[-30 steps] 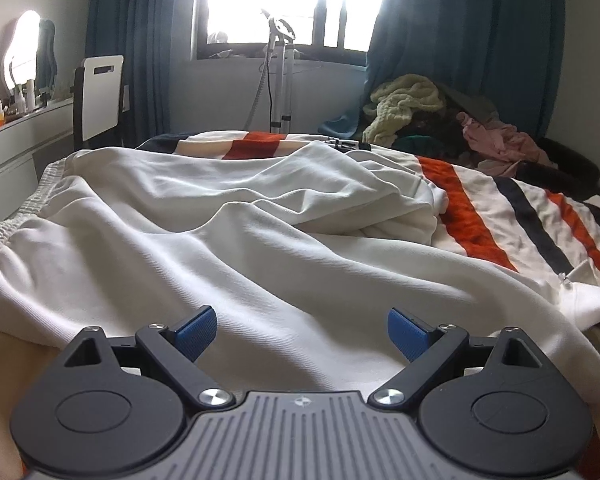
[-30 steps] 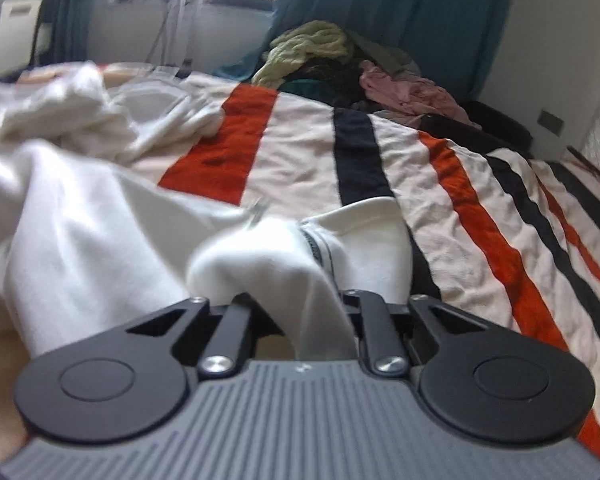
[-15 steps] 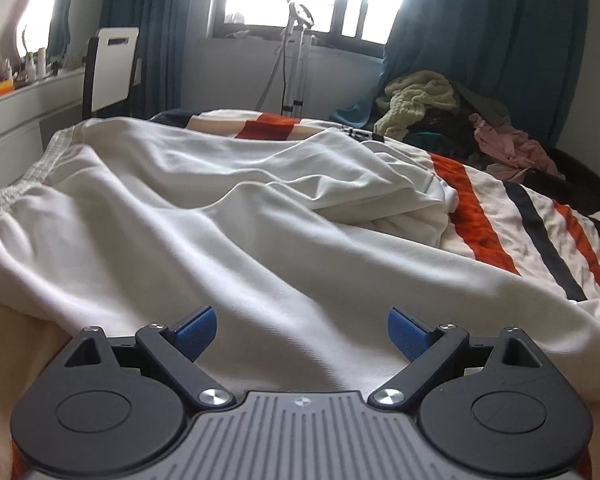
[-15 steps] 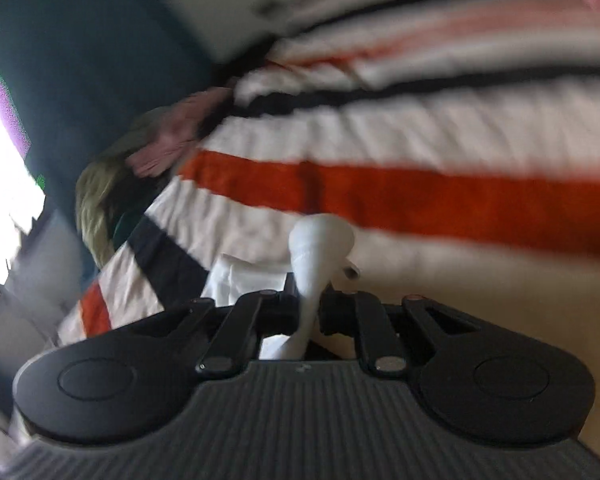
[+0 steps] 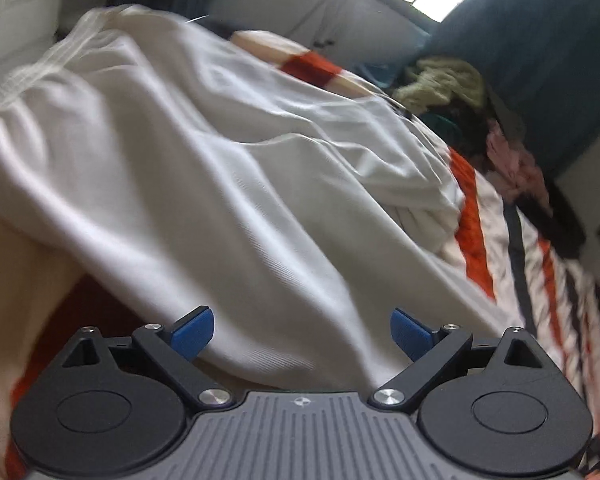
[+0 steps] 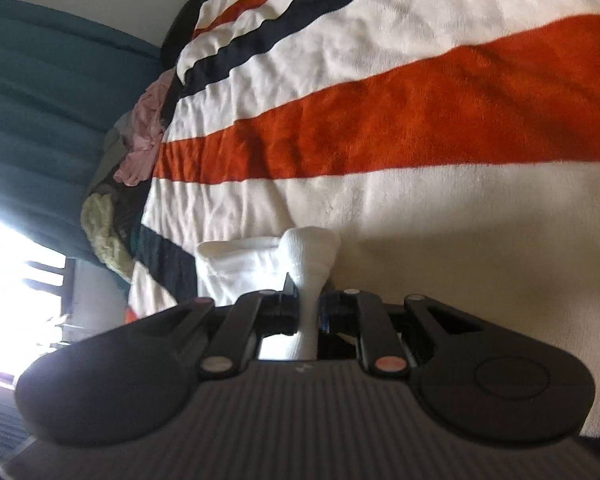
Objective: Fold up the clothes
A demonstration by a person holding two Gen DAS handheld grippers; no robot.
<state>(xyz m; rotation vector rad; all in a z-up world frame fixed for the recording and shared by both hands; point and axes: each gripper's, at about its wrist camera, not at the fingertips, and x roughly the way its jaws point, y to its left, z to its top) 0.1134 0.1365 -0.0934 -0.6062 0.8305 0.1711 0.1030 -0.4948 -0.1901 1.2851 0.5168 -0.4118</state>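
A large white garment [image 5: 220, 184] lies spread and rumpled over the striped bed, filling most of the tilted left wrist view. My left gripper [image 5: 302, 334] hovers open just above its near edge, blue pads wide apart with nothing between them. In the right wrist view, which is rolled about a quarter turn, my right gripper [image 6: 310, 304] is shut on a bunched end of the white garment [image 6: 310, 248]; a flat white part of it [image 6: 236, 268] shows just beyond the fingers.
An orange, black and cream striped blanket [image 6: 380, 128] covers the bed. A pile of clothes, pink [image 6: 144, 136] and yellow-green [image 5: 444, 84], sits at the far end below dark blue curtains [image 5: 540, 40]. A bright window [image 6: 12, 280] is behind.
The left gripper has tilted and moved closer over the white garment, still open. The right gripper has stayed shut on the fabric, rolled on its side, now steadier over the blanket.
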